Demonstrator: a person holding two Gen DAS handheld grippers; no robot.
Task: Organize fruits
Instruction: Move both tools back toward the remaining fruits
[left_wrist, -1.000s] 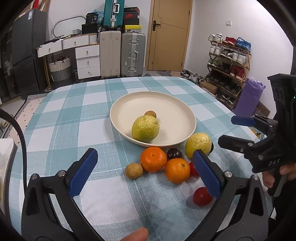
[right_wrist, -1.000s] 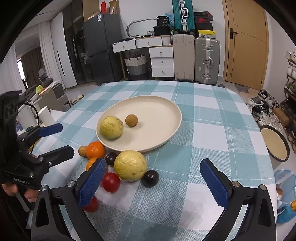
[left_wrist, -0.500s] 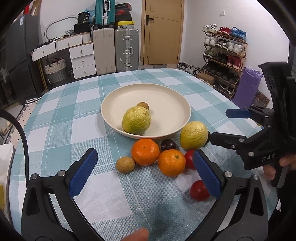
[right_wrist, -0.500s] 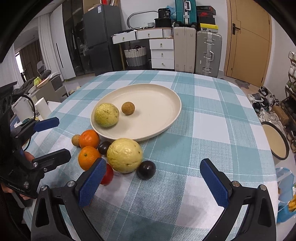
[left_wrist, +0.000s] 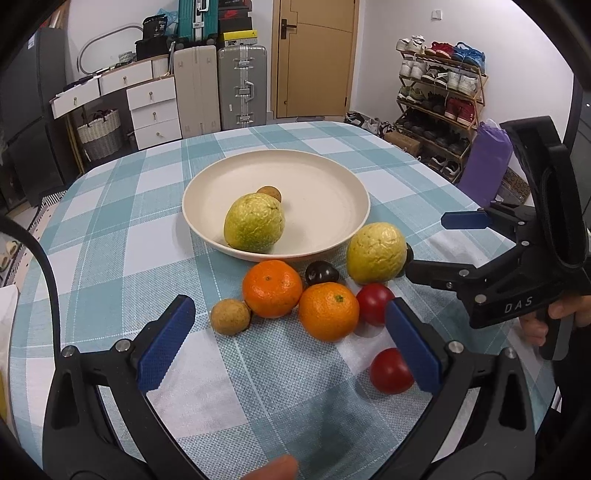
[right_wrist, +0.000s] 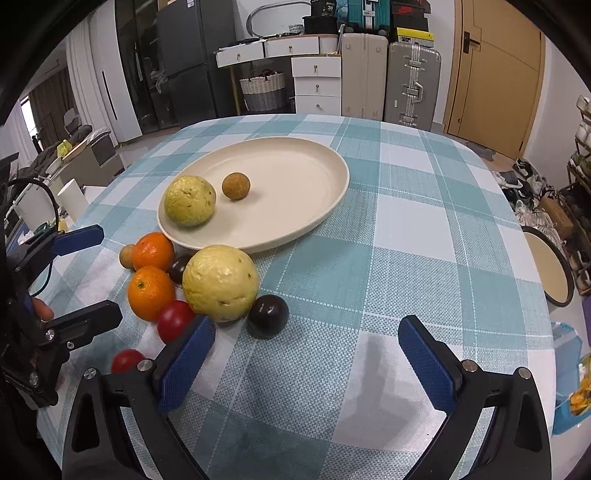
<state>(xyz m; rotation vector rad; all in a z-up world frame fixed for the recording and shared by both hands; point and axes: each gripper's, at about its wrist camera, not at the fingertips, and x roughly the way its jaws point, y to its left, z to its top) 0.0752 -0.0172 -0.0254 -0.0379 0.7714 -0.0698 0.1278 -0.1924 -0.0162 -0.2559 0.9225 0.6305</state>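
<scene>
Teal-and-white checked cloth covers the table (left_wrist: 110, 229) in front of me, and on it sits the cream plate (left_wrist: 325, 192), the biggest thing here. Inside the plate lies a yellow-green guava (left_wrist: 254, 220) near the rim closest to me, with a small brown longan (right_wrist: 235, 185) just beside it.

Outside the plate, close against its near rim, rests a second, paler guava (right_wrist: 220, 282). Next to that one sit two oranges (left_wrist: 272, 288), one touching the other (left_wrist: 328, 311), with a dark plum (left_wrist: 321, 272) tucked between them and the plate. Another dark plum (right_wrist: 267, 315) lies on the far side of the pale guava, just touching it in my right view. A red tomato (left_wrist: 373, 302) sits against the nearer orange, and a second red tomato (left_wrist: 390, 371) lies apart from the heap, nearest to me. A brown longan (left_wrist: 230, 316) rests beside the farther orange.

My left gripper (left_wrist: 288, 343) hangs above the cloth with its blue pads spread wide and nothing between them, the oranges and tomatoes just ahead. My right gripper (right_wrist: 306, 358) is likewise spread wide and holds nothing, one pad near the pale guava
</scene>
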